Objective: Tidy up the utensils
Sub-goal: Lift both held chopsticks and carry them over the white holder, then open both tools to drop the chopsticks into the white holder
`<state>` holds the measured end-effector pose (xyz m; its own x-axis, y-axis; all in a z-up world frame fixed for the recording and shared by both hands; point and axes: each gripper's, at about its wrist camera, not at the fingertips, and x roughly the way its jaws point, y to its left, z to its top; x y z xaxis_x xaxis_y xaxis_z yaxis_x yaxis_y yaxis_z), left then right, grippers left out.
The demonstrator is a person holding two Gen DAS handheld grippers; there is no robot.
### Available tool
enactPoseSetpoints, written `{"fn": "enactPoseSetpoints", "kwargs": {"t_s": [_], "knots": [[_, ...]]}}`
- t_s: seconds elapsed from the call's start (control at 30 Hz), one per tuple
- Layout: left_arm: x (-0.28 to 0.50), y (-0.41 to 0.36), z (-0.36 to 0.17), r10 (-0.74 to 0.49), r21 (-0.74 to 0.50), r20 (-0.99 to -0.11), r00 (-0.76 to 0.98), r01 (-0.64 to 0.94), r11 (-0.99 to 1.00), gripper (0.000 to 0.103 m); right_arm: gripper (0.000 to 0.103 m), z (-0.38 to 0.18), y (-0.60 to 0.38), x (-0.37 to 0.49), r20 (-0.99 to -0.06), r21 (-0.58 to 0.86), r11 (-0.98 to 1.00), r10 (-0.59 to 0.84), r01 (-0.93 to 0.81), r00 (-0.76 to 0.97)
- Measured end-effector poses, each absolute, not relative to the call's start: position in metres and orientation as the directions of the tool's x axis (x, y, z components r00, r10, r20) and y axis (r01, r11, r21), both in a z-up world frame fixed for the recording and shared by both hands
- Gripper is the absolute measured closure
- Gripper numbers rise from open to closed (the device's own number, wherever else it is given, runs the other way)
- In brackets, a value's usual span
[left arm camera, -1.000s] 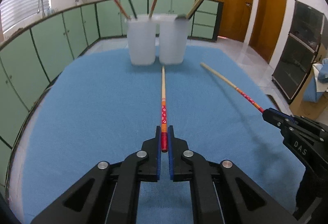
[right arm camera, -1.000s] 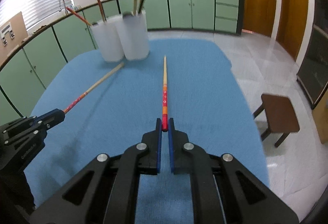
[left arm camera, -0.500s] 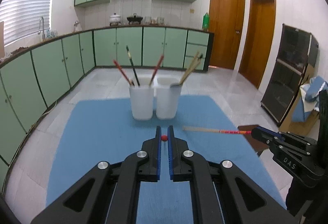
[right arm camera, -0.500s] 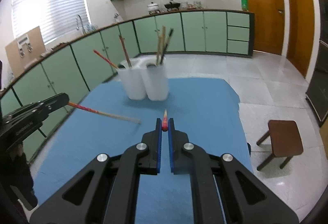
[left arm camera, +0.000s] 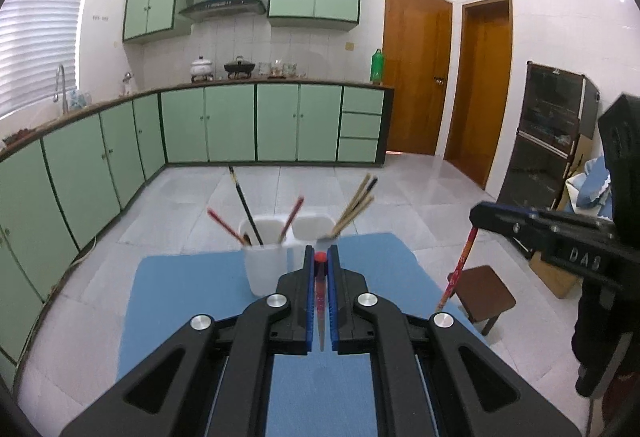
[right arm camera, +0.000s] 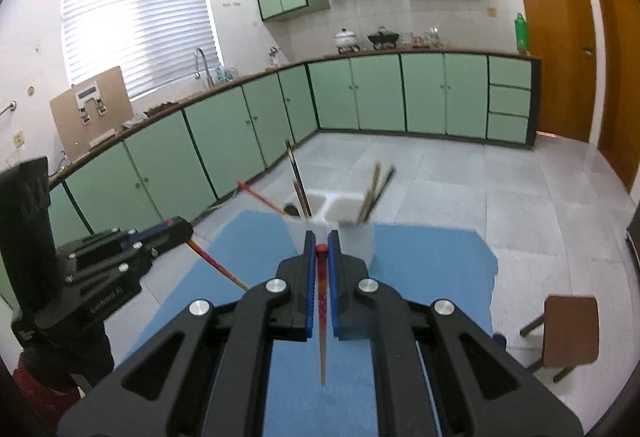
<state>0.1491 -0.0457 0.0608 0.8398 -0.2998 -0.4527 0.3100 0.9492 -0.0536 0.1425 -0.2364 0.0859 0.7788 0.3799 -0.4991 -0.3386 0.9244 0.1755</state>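
My left gripper (left arm camera: 320,251) is shut on the red end of a chopstick (left arm camera: 321,305), which hangs tip down between the jaws, high above the blue cloth (left arm camera: 180,301). My right gripper (right arm camera: 320,248) is shut on a matching red-ended chopstick (right arm camera: 322,321), also hanging tip down. Each gripper shows in the other's view: the right gripper (left arm camera: 478,215) with its chopstick (left arm camera: 460,269), the left gripper (right arm camera: 186,227) with its chopstick (right arm camera: 216,265). Two white cups (left arm camera: 264,265) (right arm camera: 360,237) stand side by side at the cloth's far end, each holding chopsticks.
A small brown stool (left arm camera: 484,293) (right arm camera: 568,333) stands on the tiled floor right of the table. Green cabinets (left arm camera: 228,121) line the far wall and the left wall. A dark cabinet (left arm camera: 552,141) stands at the right.
Both grippers have risen with their chopsticks, lifting them off the cloth. The sticks swung from lying forward to hanging tip down. The cups now sit lower in both views.
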Motion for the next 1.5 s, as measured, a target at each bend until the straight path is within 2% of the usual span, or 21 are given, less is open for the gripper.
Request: {"fn": "enactPoseSetpoints", "kwargs": {"t_s": [0.37, 0.53, 0.8, 1.0, 1.33, 1.43, 1.47, 1.5], "knots": [[0.191, -0.036, 0.136, -0.231, 0.025, -0.303, 0.925, 0.25, 0.968, 0.097, 0.098, 0.165, -0.231, 0.206, -0.362, 0.135, 0.93, 0.367, -0.341, 0.857], [0.22, -0.038, 0.15, -0.217, 0.034, -0.286, 0.933, 0.236, 0.971, 0.097, 0.098, 0.179, -0.233, 0.252, -0.314, 0.142, 0.938, 0.344, -0.315, 0.885], [0.266, -0.047, 0.119, -0.22, 0.019, -0.344, 0.913, 0.241, 0.97, 0.097, 0.098, 0.15, -0.226, 0.303, -0.316, 0.106, 0.954, 0.3, -0.281, 0.9], [0.3, -0.047, 0.085, -0.21, -0.001, -0.392, 0.896, 0.228, 0.974, 0.097, 0.098, 0.112, -0.215, 0.326, -0.377, 0.082, 0.959, 0.282, -0.271, 0.882], [0.339, -0.044, 0.028, -0.216, -0.031, -0.52, 0.826, 0.235, 0.971, 0.097, 0.096, 0.056, -0.203, 0.337, -0.497, 0.061, 0.964, 0.255, -0.26, 0.83], [0.336, -0.038, 0.021, -0.223, -0.053, -0.534, 0.816, 0.23, 0.972, 0.089, 0.092, 0.05, -0.207, 0.334, -0.511, 0.077, 0.967, 0.248, -0.243, 0.823], [0.335, -0.037, 0.023, -0.225, -0.06, -0.53, 0.817, 0.229, 0.972, 0.082, 0.081, 0.051, -0.21, 0.329, -0.505, 0.084, 0.97, 0.239, -0.229, 0.829], [0.333, -0.035, 0.026, -0.227, -0.065, -0.522, 0.822, 0.227, 0.972, 0.074, 0.064, 0.053, -0.214, 0.325, -0.499, 0.084, 0.974, 0.224, -0.211, 0.837]]}}
